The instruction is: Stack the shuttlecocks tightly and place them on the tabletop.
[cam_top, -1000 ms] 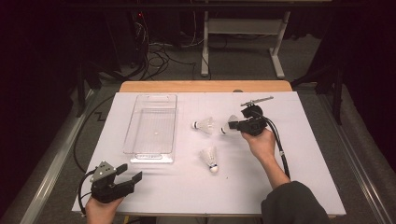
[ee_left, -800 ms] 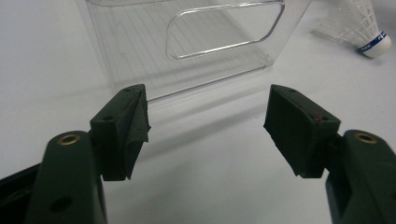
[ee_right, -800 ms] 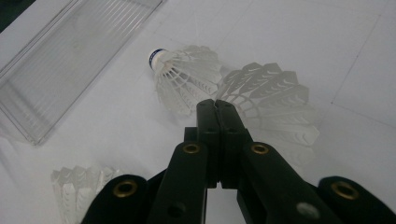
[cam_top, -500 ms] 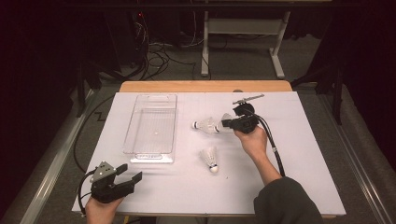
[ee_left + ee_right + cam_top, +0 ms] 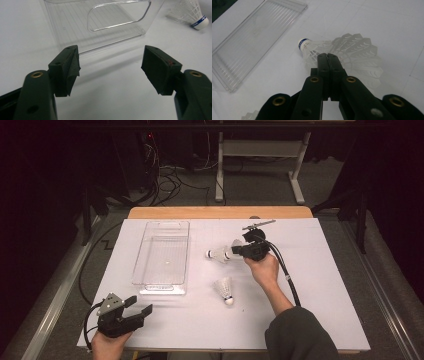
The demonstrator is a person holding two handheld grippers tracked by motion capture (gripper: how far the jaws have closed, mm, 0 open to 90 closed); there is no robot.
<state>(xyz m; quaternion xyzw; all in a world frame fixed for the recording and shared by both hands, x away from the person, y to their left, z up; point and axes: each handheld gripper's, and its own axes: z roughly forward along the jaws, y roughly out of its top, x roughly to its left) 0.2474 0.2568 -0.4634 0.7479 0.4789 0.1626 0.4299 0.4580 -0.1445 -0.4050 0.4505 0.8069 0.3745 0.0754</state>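
While the right claw [image 5: 327, 56] pinches a shuttlecock [image 5: 342, 50], another shuttlecock [image 5: 223, 289] lies beside the clear bin [image 5: 162, 285].

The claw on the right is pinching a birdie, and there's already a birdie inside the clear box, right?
Not quite. The clear box holds nothing, as the high view shows. The right claw is pinched on one birdie, and the other birdie lies on the table.

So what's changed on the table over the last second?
The right gripper has carried its shuttlecock leftward toward the clear tray, jaws shut on its skirt. The left gripper, jaws open, the tray and the loose shuttlecock stayed put.
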